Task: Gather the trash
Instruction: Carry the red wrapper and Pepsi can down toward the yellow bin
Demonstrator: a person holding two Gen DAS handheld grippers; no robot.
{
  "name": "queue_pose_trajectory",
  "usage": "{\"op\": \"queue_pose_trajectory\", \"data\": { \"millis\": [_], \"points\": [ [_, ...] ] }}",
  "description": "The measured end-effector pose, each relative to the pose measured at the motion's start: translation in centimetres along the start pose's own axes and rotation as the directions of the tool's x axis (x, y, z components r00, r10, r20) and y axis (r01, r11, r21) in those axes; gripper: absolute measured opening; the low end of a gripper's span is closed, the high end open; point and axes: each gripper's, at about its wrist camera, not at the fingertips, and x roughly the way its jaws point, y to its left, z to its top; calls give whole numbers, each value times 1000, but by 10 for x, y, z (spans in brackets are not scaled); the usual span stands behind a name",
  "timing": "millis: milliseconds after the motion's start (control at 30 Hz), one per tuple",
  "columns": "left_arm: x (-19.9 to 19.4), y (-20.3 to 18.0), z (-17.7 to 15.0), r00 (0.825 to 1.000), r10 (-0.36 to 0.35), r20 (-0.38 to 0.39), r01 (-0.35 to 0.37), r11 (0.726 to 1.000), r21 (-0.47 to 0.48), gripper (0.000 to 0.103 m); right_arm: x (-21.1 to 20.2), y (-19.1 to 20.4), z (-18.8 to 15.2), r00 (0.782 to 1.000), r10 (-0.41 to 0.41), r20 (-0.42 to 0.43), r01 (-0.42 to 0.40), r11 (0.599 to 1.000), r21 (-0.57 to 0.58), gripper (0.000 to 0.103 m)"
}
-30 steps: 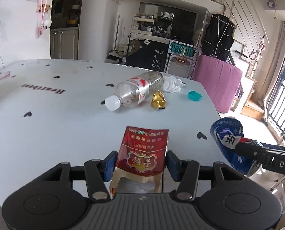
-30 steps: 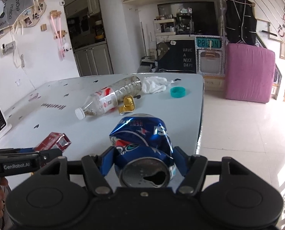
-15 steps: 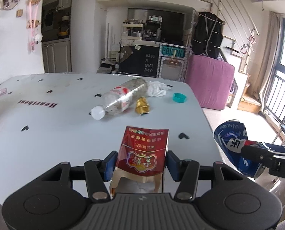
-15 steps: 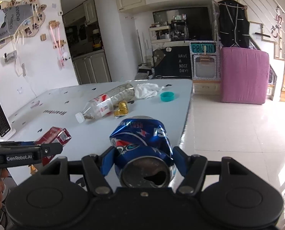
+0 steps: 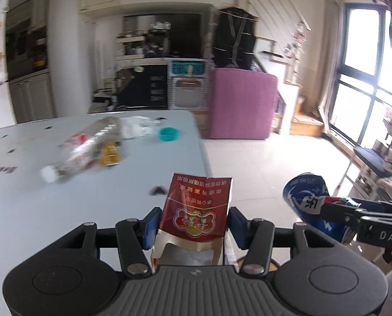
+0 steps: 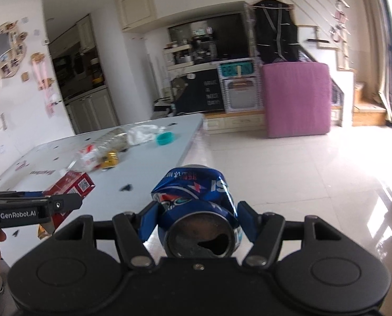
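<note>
My left gripper (image 5: 193, 223) is shut on a red cigarette pack (image 5: 196, 210), held in the air at the near right corner of the white table (image 5: 51, 197). It also shows in the right wrist view (image 6: 69, 187). My right gripper (image 6: 196, 223) is shut on a crushed blue soda can (image 6: 196, 202), held over the floor right of the table; the can also shows in the left wrist view (image 5: 307, 197). On the table lie a clear plastic bottle (image 5: 82, 147), a gold wrapper (image 5: 109, 155), a white tissue (image 5: 136, 127) and a teal cap (image 5: 168, 133).
A pink mattress (image 5: 242, 105) leans against the far wall behind the table. Pale tiled floor (image 6: 301, 184) spreads to the right. A window and railing (image 5: 367, 100) stand at the far right, with clutter (image 5: 385, 158) below.
Both grippers have drawn back from the table and swung right, each still holding its item. The table trash now looks farther off and to the left.
</note>
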Motion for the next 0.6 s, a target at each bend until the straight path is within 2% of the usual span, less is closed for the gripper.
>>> {"op": "queue_pose_trajectory", "data": {
  "millis": [233, 600],
  "points": [
    [34, -67, -11, 995, -86, -58, 90, 994, 69, 55, -8, -58, -16, 997, -70, -29, 71, 996, 48, 65],
    [104, -139, -37, 972, -150, -179, 171, 980, 107, 55, 6, -141, -44, 984, -146, -106, 158, 981, 116, 65]
  ]
}}
